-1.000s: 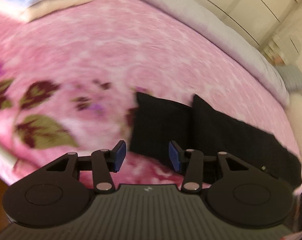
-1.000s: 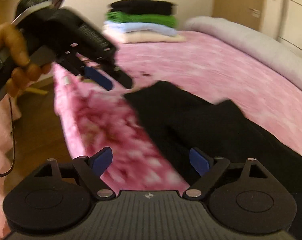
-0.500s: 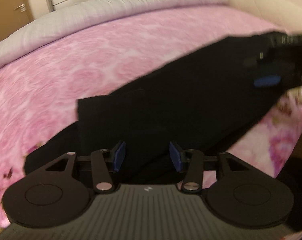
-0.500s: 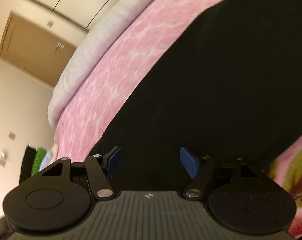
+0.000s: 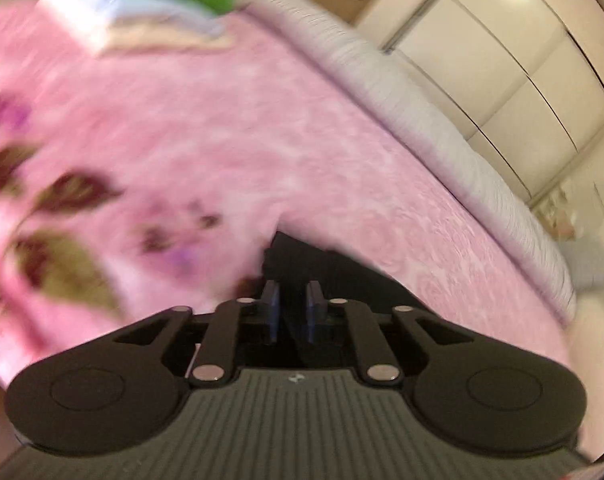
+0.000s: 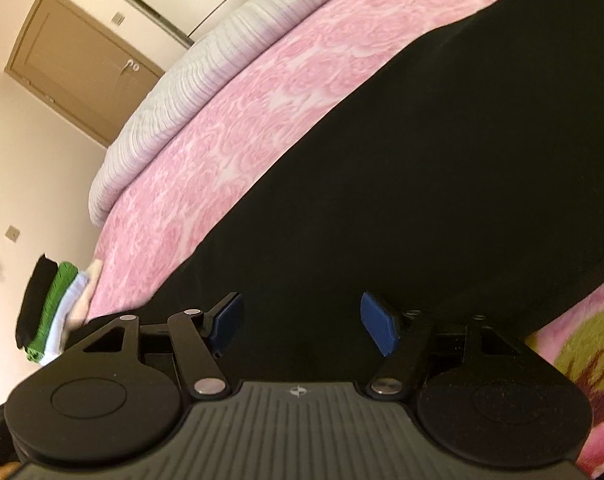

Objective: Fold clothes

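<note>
A black garment (image 6: 422, 180) lies spread flat on the pink bedspread (image 6: 242, 140). In the right wrist view it fills most of the picture. My right gripper (image 6: 302, 324) is open just above the cloth, with nothing pinched between its blue pads. In the left wrist view only a corner of the black garment (image 5: 342, 276) shows, ending near the flower print. My left gripper (image 5: 293, 312) is at that corner, its jaws closing to a narrow gap with a fold of black cloth between the pads. This view is blurred.
A stack of folded clothes (image 5: 150, 12), black, green, pale blue and cream, sits at the far end of the bed (image 5: 222, 140); the stack (image 6: 58, 308) also shows at the right view's left edge. A grey ribbed blanket (image 6: 206, 72) runs along the far side. Beyond are a wardrobe (image 5: 502, 60) and a door (image 6: 78, 64).
The left gripper swung from over the garment's middle back to its corner, and its jaws narrowed onto the cloth. The right gripper rolled and moved over the garment earlier, then held still.
</note>
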The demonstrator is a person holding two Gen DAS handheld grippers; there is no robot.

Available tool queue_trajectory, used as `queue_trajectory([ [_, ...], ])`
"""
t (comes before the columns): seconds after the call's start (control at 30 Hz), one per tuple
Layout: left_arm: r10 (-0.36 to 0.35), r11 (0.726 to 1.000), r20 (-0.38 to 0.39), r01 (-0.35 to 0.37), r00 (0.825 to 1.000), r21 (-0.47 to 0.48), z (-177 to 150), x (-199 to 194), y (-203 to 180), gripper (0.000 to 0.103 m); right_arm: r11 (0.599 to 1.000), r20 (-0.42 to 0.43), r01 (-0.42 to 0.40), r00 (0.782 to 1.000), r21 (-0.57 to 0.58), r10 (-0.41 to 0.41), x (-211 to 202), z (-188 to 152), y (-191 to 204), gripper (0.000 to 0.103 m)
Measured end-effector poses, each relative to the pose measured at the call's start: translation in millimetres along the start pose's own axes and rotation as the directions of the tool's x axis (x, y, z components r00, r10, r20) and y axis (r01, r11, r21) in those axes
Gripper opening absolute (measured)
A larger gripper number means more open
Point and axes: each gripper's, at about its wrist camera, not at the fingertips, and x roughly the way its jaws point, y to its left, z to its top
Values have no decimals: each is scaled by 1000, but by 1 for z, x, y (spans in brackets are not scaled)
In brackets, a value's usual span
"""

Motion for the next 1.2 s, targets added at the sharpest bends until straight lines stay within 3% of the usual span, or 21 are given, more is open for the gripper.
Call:
queue_trajectory([
  [0.07,-38,996,-29,36,999,-81,-7,1,12,29,998,-4,20,1000,-57,-20,-1,-2,7,69],
  [0.17,-91,980,-57,79,994,-182,-16,10,20,32,982,-10,54,998,-179,-57,-4,-6,23,69],
  [0.27,-105,968,-70,86,992,-235,-21,25,21,32,926,3,82,996,-368,-87,-11,-14,45,69],
  [0.37,-108,959,-57,89,992,-270,-22,32,22,29,790,12,87,995,-607,-100,-17,-34,71,65],
  [0.47,-113,957,-49,95,992,-274,-21,33,22,22,585,6,68,994,-808,-106,-16,-63,94,53],
  [0.57,-111,960,-52,94,992,-265,-20,32,23,22,439,-8,43,993,-898,-114,-13,-82,104,47],
  [0.8,-108,963,-54,90,993,-256,-21,31,23,21,216,11,54,980,-975,-196,16,-103,107,40],
  [0.83,-104,965,-53,88,993,-245,-21,30,22,16,188,22,61,980,-980,-200,18,-107,107,40],
  [0.87,-98,969,-49,84,994,-230,-21,29,21,5,162,32,66,978,-985,-205,19,-110,107,31],
  [0.9,-91,974,-44,80,995,-210,-21,27,19,4,143,39,69,978,-987,-204,21,-112,108,19],
  [0.93,-93,977,-35,84,995,-194,-21,24,17,4,140,43,73,978,-987,-202,21,-112,109,1],
  [1.1,-126,983,-12,123,992,-135,-29,7,13,4,166,75,102,984,-981,-159,8,-104,110,0],
  [1.2,-104,984,-34,98,994,-146,-37,13,22,4,171,73,102,983,-980,-169,6,-102,107,0],
])
